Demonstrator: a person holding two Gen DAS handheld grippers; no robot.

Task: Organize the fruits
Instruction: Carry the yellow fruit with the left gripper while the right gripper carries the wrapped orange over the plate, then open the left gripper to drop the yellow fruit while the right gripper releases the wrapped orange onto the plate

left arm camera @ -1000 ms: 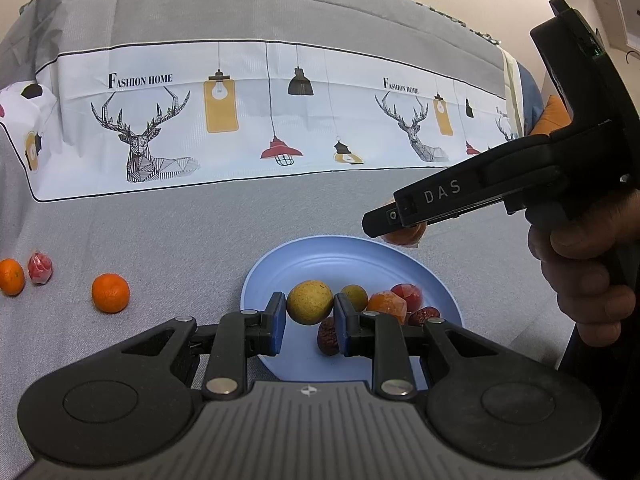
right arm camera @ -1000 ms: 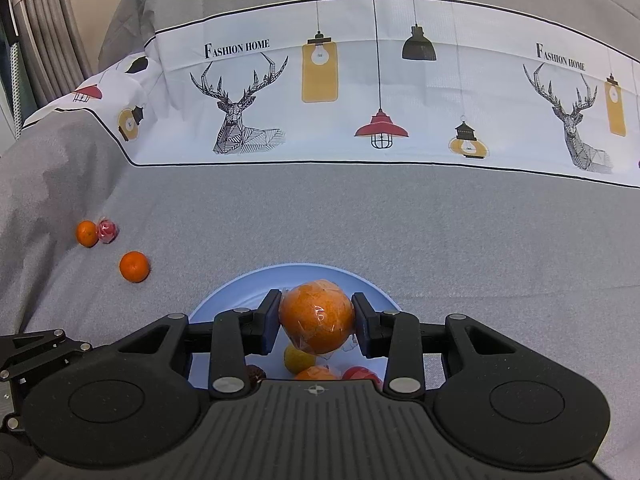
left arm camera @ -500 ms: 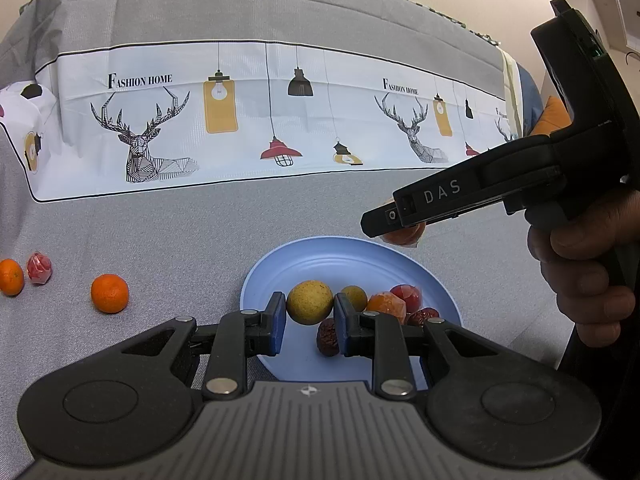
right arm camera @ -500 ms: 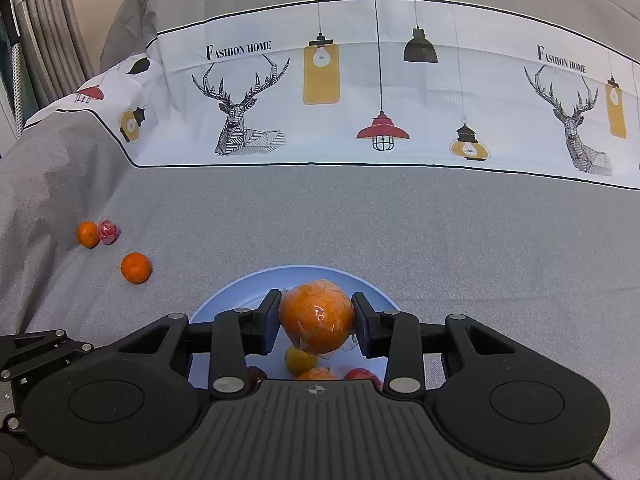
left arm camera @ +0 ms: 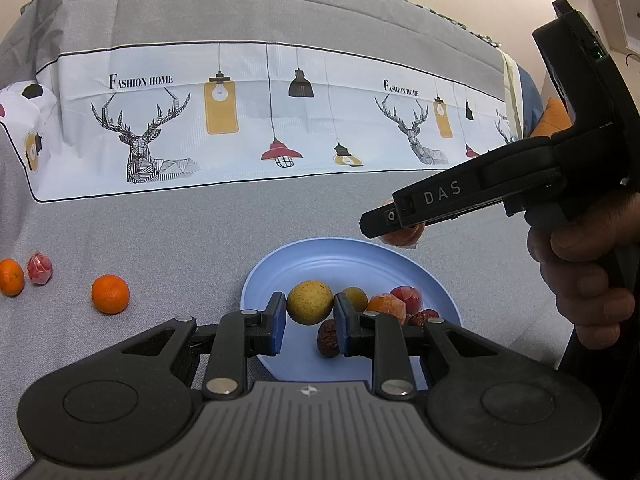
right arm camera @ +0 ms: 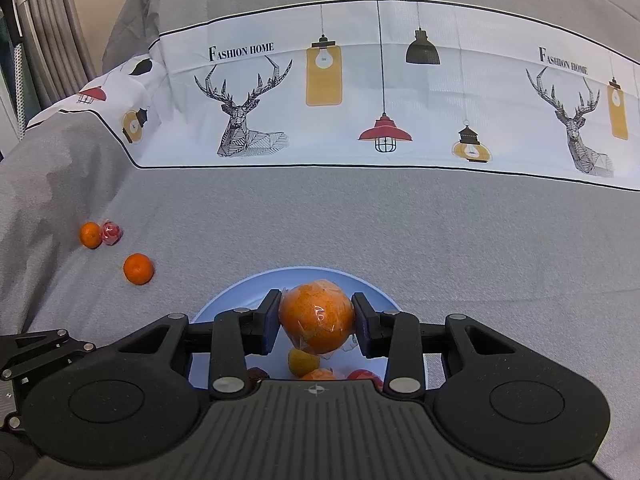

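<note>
My left gripper is shut on a yellow-green round fruit just above the near part of the blue plate. On the plate lie a small yellow fruit, a wrapped orange fruit, a wrapped red fruit and dark red dates. My right gripper is shut on a plastic-wrapped orange and holds it above the plate's far side. The right gripper also shows in the left wrist view, with the orange mostly hidden behind it.
Two loose oranges and a wrapped red fruit lie on the grey cloth to the left of the plate; they also show in the right wrist view. A white band with deer and lamp prints runs across the back.
The right gripper with its wrapped orange has edged slightly lower over the plate. The left gripper and its fruit have hardly moved.
</note>
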